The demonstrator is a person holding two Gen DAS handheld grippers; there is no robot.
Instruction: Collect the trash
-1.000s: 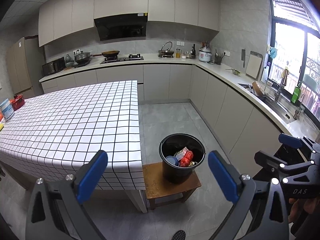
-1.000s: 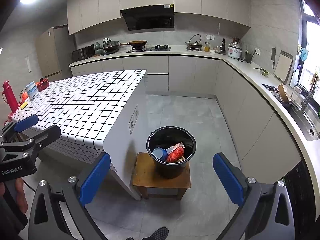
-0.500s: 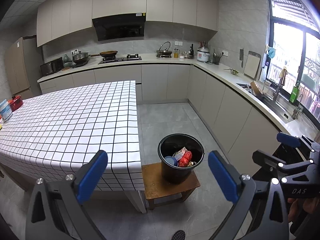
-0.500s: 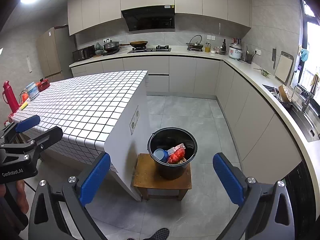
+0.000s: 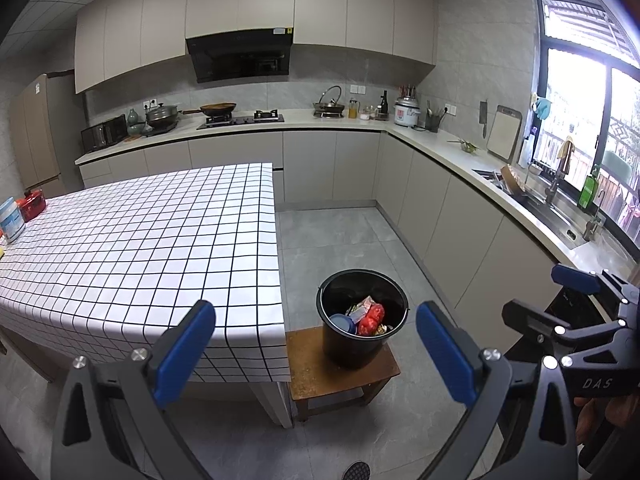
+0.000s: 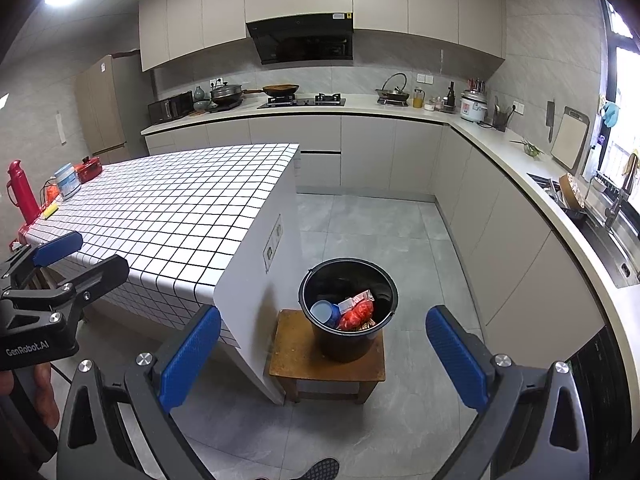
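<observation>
A black bucket (image 5: 362,334) stands on a small wooden stool (image 5: 316,368) beside the table's near corner; it also shows in the right wrist view (image 6: 347,320). Inside lie a red crumpled wrapper (image 6: 357,312), a blue cup (image 6: 325,313) and a carton (image 6: 355,300). My left gripper (image 5: 314,354) is open and empty, held above and short of the bucket. My right gripper (image 6: 323,356) is open and empty, also short of the bucket. Each gripper shows at the edge of the other's view.
A table with a white checked cloth (image 5: 132,248) fills the left. A red thermos (image 6: 22,192), a tin (image 6: 67,180) and a red box (image 6: 89,168) stand at its far left end. Kitchen counters (image 5: 460,152) run along the back and right, with a sink (image 5: 560,220).
Both views have drifted slightly; the bucket sits a little higher in the frames. Both grippers stay open and empty.
</observation>
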